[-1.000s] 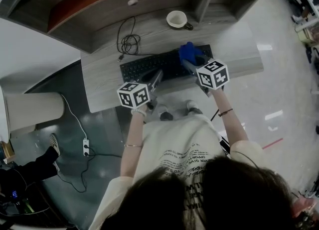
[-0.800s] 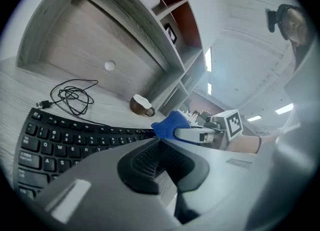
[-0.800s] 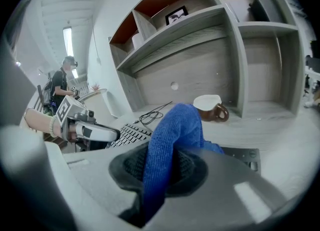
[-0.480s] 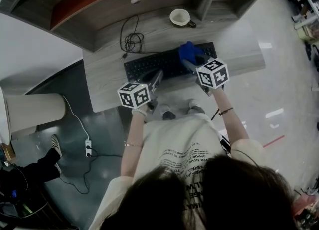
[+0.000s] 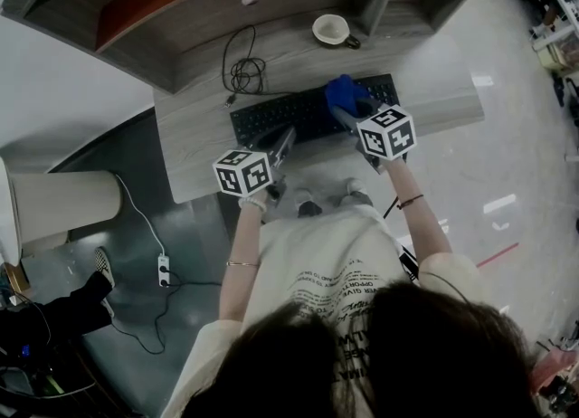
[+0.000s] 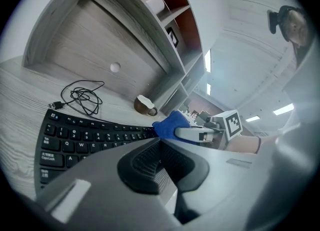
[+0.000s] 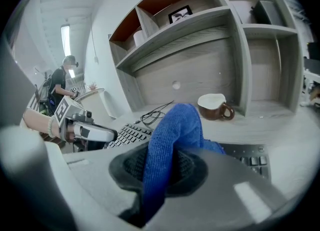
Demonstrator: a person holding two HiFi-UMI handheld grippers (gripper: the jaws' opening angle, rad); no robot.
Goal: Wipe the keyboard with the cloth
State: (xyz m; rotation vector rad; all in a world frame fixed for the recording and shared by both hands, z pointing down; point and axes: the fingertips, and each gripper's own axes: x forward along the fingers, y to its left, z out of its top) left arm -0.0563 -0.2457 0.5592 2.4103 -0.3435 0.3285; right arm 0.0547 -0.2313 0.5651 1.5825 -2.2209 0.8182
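A black keyboard (image 5: 289, 116) lies on the grey desk (image 5: 199, 149). My right gripper (image 5: 344, 116) is shut on a blue cloth (image 5: 341, 92), which rests on the right half of the keyboard. In the right gripper view the cloth (image 7: 175, 130) bulges up from between the pads, with keys (image 7: 129, 134) to its left. My left gripper (image 5: 286, 138) is shut and holds nothing, its tips over the keyboard's near edge by the middle. The left gripper view shows the keyboard (image 6: 80, 136), the cloth (image 6: 171, 123) and the right gripper's fingers (image 6: 192, 134).
A brown mug with a white inside (image 5: 331, 29) stands behind the keyboard, and a coiled black cable (image 5: 246, 72) lies at the back left. Shelves (image 5: 181, 9) rise behind the desk. A person (image 7: 61, 86) stands far off at the left of the right gripper view.
The head view has drifted a little, so the desk sits slightly further right in frame. Both grippers and the cloth keep their places on the keyboard.
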